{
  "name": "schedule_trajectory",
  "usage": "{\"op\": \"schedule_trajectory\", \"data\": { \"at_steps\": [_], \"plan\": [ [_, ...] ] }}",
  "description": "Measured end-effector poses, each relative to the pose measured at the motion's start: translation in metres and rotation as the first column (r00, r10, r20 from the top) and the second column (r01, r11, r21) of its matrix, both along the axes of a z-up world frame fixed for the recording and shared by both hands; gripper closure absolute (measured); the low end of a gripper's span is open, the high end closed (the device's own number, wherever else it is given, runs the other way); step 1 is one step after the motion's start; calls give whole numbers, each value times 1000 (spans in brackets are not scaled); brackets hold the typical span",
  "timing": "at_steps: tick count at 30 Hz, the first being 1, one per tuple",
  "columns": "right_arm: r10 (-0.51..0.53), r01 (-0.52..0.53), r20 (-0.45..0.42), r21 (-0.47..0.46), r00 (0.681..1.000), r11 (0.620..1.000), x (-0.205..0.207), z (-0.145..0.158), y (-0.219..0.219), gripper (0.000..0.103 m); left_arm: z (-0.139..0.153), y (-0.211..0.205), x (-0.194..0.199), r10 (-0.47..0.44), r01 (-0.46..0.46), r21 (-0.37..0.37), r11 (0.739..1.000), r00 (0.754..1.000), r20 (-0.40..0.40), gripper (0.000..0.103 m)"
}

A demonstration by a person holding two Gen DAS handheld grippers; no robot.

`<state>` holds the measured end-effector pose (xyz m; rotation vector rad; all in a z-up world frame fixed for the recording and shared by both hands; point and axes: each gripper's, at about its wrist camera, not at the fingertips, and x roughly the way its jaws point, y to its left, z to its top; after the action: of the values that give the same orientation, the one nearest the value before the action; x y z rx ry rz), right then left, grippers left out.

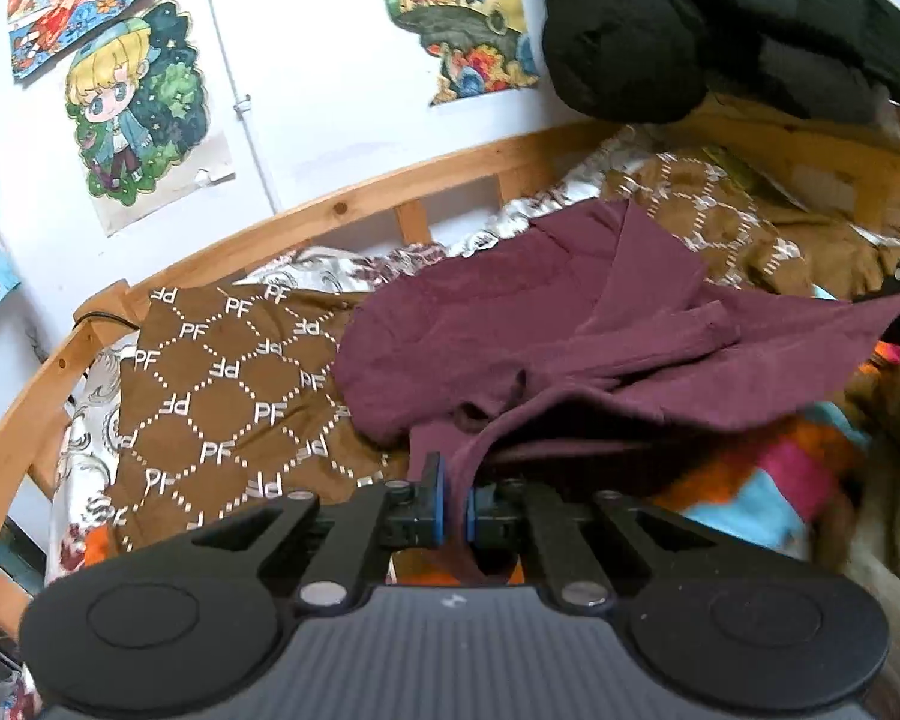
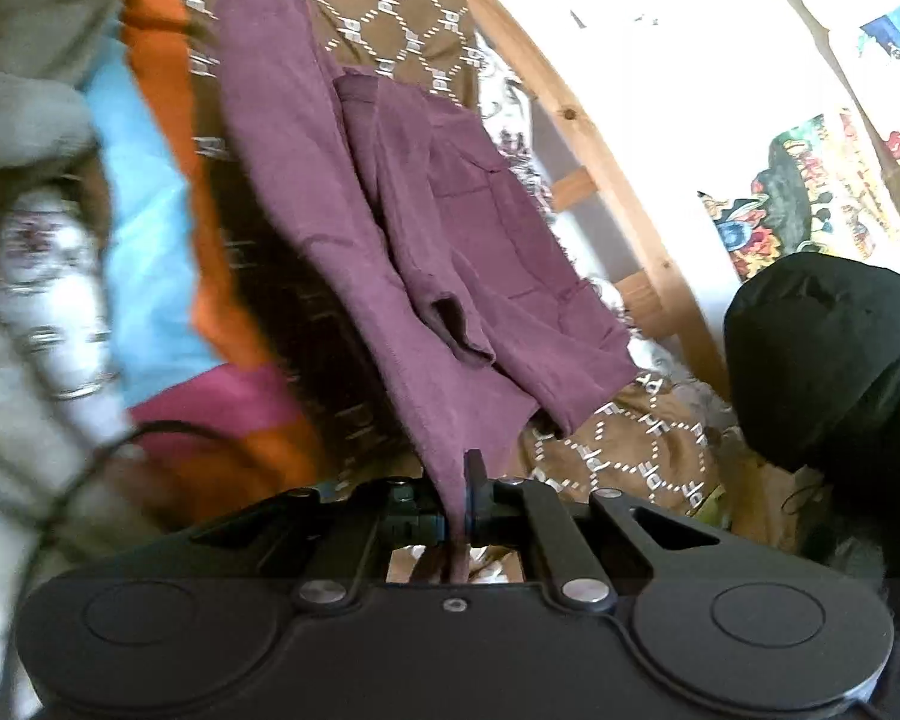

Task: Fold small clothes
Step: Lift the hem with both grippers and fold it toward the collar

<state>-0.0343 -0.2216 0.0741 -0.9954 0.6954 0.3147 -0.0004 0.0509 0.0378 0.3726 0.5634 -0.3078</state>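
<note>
**Both claws hold the purple top, ready for the next fold**

The biggest thing is the bed (image 1: 342,210), with a wooden rail along its far side by the wall. On it lies a brown blanket (image 1: 222,372) with white letters. To the near right there is a bright blanket (image 1: 768,474) in orange, pink and blue. A big black jacket (image 1: 720,18) sits at the far right.

The purple top (image 1: 540,336) is in the middle of the bed, on the brown blanket. It is already partly folded (one sleeve lies across the body). Its near edge is lifted off the bed, while the far part rests on the blanket.

The left gripper (image 1: 455,513) is shut tight on one near corner of the top. The cloth goes right between its blue pads (image 1: 439,504). The right gripper (image 2: 463,516) is shut tight on the other corner, and the cloth hangs up out of it.

So the step in hand looks like a fold of the near edge over the rest.

Next, I think both hands should carry that edge to the far side together, keeping it level and stretched so no wrinkles come. Then they lay it down flat and only then let go.
</note>
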Motion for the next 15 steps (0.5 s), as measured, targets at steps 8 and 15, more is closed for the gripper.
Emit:
{"op": "schedule_trajectory", "data": {
  "at_steps": [8, 15],
  "plan": [
    [17, -6, -127, 92, 992, 996, -44, 36, 4, 99, 8, 7, -24, -59, 60, 7, 998, 994, -87, 97],
    [-59, 69, -64, 152, 996, 986, -1, 43, -8, 99, 28, -8, 41, -20, 20, 17, 1000, 1000, -2, 96]
  ]
}}
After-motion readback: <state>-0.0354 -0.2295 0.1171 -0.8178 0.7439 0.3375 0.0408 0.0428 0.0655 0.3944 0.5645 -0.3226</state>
